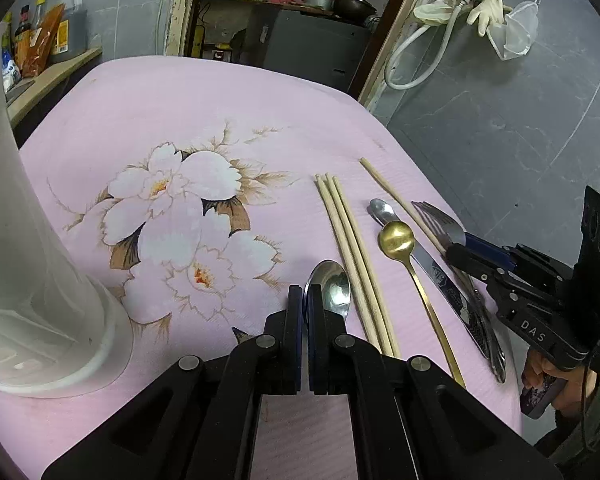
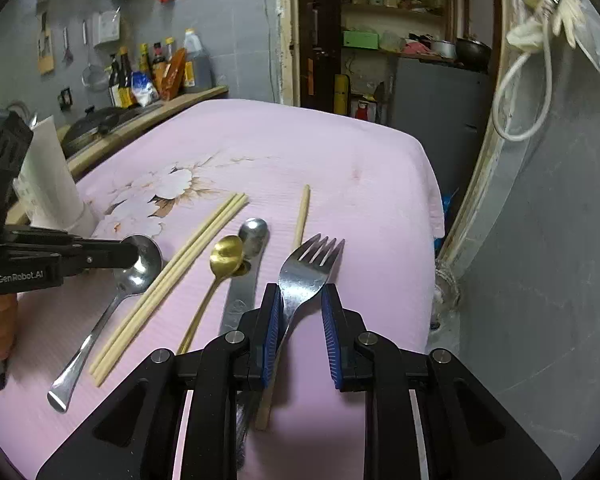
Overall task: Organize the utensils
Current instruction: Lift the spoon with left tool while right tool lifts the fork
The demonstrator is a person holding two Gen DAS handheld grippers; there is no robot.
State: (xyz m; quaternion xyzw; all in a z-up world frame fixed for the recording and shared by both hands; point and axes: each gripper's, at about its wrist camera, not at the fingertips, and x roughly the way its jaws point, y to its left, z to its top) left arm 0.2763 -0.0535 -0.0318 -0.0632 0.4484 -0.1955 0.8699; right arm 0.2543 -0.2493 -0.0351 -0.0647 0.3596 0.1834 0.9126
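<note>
Right now I have the fork [image 2: 306, 268] standing between the jaws of the right gripper [image 2: 301, 288]. The jaws are not closed on it: the left pad touches the fork's neck, and a clear gap shows on the other side. Of all the utensils the fork lies farthest from the holder [image 1: 40, 280], at the far end of the row on the pink cloth [image 1: 180, 100]. A lone chopstick [image 2: 302, 212] runs under it, and the knife [image 2: 240, 300] lies just beside it on the holder side.

To do this well, I judge I should centre the neck between the pads before I squeeze, so the fork does not twist. I should also keep the fingertips above that chopstick, or it may come up with the fork.

The left gripper [image 1: 305, 292] is fully closed, with its tips at the bowl of the steel spoon [image 1: 334, 284]. This spoon is the utensil nearest the holder. I cannot tell whether the rim is pinched or only touched. If it is pinched, the hold is thin and on a curved edge, so I should lift slowly and keep the long handle from swinging.

Three chopsticks [image 1: 352, 256] lie just beyond the spoon, away from the holder. Beyond them the gold spoon [image 1: 396, 236] rests across the knife. I should work one hand at a time, because the two grippers are close along the row.
</note>
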